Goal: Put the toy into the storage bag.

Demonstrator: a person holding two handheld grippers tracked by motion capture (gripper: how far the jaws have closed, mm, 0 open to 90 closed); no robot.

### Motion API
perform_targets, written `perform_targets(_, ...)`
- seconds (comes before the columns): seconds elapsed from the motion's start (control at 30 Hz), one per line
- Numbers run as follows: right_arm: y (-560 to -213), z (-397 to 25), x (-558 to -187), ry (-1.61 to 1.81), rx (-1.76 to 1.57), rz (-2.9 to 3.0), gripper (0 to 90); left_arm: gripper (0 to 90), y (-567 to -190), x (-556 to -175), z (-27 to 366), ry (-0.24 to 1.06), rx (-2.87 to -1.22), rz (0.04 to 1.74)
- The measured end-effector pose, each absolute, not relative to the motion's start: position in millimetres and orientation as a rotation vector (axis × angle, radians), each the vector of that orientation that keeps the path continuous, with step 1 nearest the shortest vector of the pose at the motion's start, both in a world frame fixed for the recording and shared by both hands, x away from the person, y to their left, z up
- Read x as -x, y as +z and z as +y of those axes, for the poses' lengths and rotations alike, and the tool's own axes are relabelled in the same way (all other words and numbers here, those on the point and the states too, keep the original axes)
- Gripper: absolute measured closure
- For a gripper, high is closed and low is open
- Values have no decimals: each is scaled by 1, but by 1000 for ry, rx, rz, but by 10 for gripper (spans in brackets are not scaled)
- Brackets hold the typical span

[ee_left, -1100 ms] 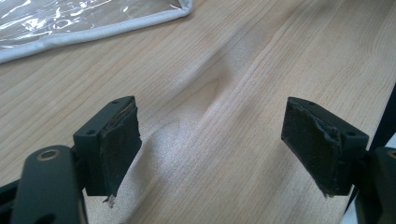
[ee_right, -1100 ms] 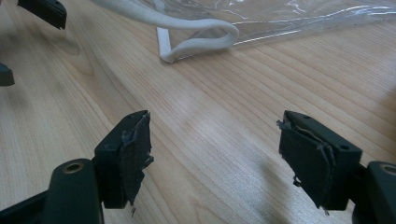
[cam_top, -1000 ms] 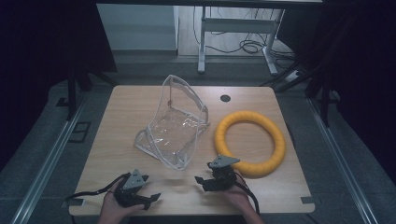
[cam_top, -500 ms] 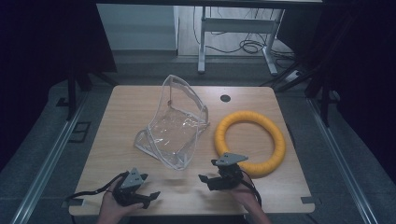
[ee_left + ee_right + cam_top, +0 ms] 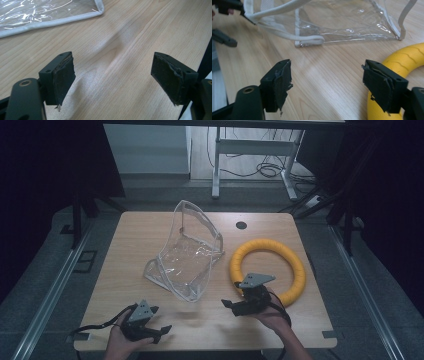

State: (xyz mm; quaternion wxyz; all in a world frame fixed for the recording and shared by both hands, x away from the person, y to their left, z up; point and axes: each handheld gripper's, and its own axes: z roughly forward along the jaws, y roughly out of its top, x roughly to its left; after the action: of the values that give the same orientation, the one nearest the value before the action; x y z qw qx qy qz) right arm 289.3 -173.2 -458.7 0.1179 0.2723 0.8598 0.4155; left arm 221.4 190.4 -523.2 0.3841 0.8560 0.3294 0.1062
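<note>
Left gripper (image 5: 159, 319) lower left, jaws open over bare tabletop (image 5: 150, 235), right gripper (image 5: 230, 306) lower centre, jaws open, yellow ring (image 5: 295, 265) just right, clear bag (image 5: 187, 260) mid-frame, nothing between.

each hand-held gripper is black: the left hand-held gripper (image 5: 159, 320) and right hand-held gripper (image 5: 229, 307) carry a grey three-cornered plate on top, a trailing black cable, and worn, frayed dark pads (image 5: 64, 75) on blocky jaws with small screw holes.
</note>
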Motion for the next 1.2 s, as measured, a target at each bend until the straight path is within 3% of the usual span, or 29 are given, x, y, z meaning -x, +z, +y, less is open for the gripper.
perform_targets(0.63, -435, -192, -306, 1003, -784, 2622, 245, 185, -524, -223, 189, 264, -2168, 838)
perform_targets(1.2, -442, -205, -324, 762, -802, 2721, 262, 190, -526, -224, 187, 242, -2179, 834)
